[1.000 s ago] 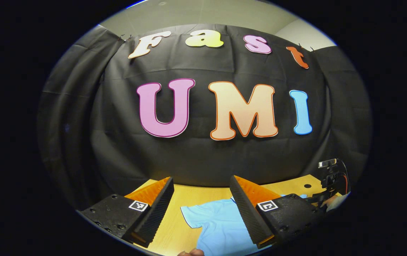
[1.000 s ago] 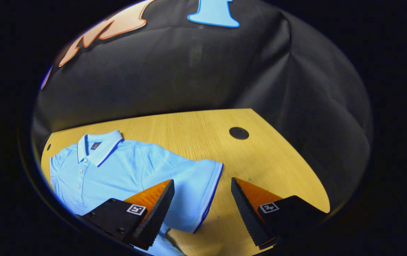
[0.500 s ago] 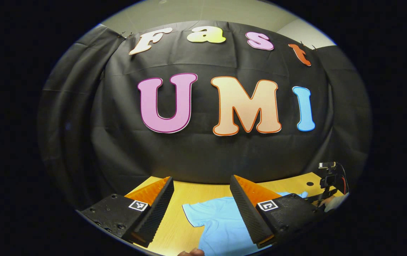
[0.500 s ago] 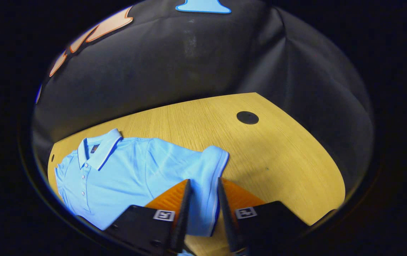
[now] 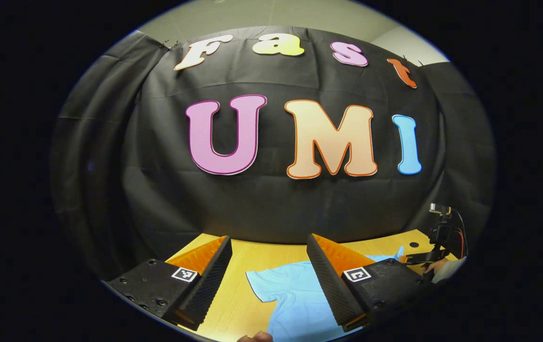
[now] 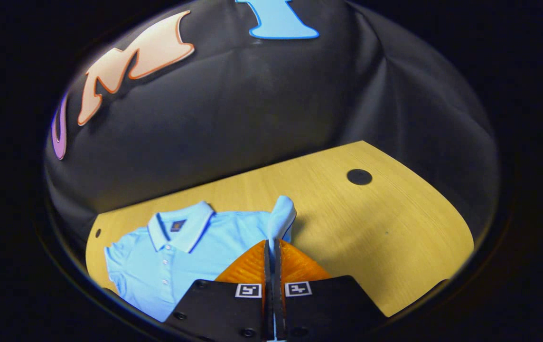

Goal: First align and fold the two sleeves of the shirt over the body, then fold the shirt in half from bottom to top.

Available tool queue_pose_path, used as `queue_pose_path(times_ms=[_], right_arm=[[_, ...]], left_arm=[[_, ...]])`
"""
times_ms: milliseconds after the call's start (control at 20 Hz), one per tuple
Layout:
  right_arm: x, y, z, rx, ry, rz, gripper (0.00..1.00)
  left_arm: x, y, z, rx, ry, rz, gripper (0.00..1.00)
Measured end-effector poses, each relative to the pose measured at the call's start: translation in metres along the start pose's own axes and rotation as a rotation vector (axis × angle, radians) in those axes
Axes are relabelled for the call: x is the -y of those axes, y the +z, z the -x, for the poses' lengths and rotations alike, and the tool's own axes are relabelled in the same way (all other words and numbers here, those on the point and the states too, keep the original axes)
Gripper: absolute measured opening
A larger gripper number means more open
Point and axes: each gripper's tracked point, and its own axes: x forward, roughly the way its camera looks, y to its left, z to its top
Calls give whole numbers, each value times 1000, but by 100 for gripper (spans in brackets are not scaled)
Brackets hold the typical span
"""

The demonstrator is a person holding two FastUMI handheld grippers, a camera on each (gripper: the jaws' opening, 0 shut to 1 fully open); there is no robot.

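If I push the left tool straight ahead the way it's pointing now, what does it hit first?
Probably the booth's black cloth wall. The open left tool points nearly level over the shirt and table, apparently clearing both, though depth is unclear.

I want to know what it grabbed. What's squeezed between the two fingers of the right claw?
The shirt's sleeve, lifted off the table. In the right gripper view the right claw pinches it, the cuff sticking up above the fingers.

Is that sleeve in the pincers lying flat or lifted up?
Lifted. The right gripper is shut on the polo shirt's sleeve, which stands up off the wooden table, not yet folded over the body.
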Motion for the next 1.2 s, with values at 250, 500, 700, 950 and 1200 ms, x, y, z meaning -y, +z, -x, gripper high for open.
queue_pose_path(times_ms=[250, 500, 700, 950, 1200], right_arm=[[-54, -15, 4, -21, 96, -49, 4], [-92, -46, 1, -95, 155, -88, 4], [-105, -62, -2, -137, 173, -109, 0], [-136, -52, 24, -164, 298, -181, 66], [-122, -16, 72, -37, 304, -40, 92]], left_arm=[[-8, -6, 2, -14, -4, 13, 95], [-31, -20, 3, -44, 27, 23, 96], [-49, -35, 2, -75, 57, 37, 96], [-68, -67, -5, -123, 96, 60, 96], [-66, -108, -30, -192, 88, 93, 95]])
